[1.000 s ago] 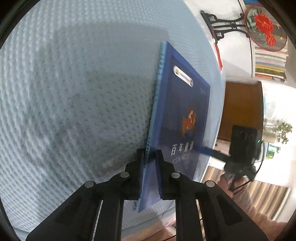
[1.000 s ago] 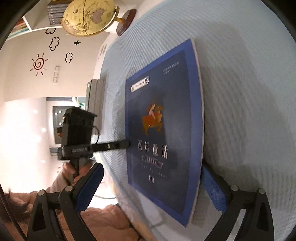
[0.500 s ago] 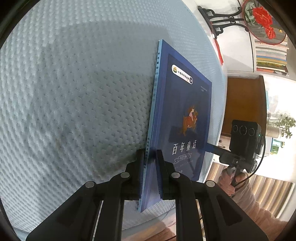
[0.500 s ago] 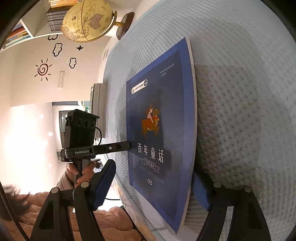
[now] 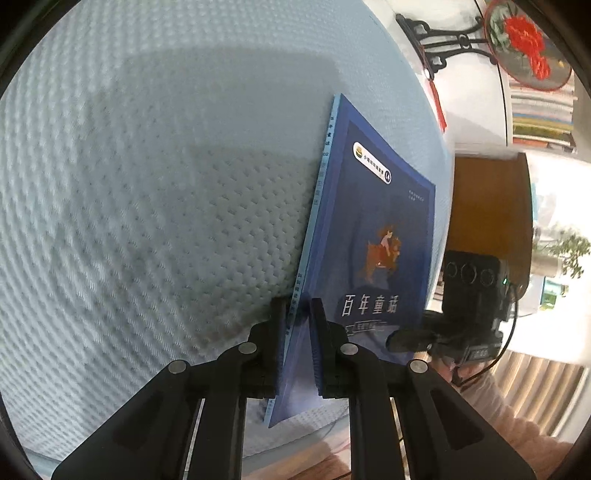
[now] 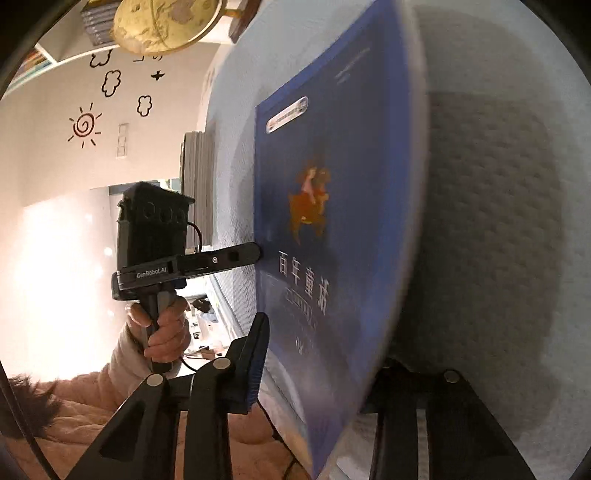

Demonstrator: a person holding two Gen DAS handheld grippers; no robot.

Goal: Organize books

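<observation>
A thin dark blue children's book with white title characters stands tilted on its edge over the pale blue textured cloth. My left gripper is shut on the book's spine edge near its lower corner. The same book fills the right wrist view, passing between the jaws of my right gripper. Those jaws are closing; the blue pad sits just off the cover and the other finger is hidden behind the book. The left gripper shows there, held by a hand.
A globe stands at the cloth's far end, with grey upright volumes beside it. A red flower ornament on a black stand, shelved books and a wooden cabinet lie beyond the table edge.
The right gripper's jaws have narrowed around the book's free edge and it has come closer and lower. The left gripper keeps its hold in the same place.
</observation>
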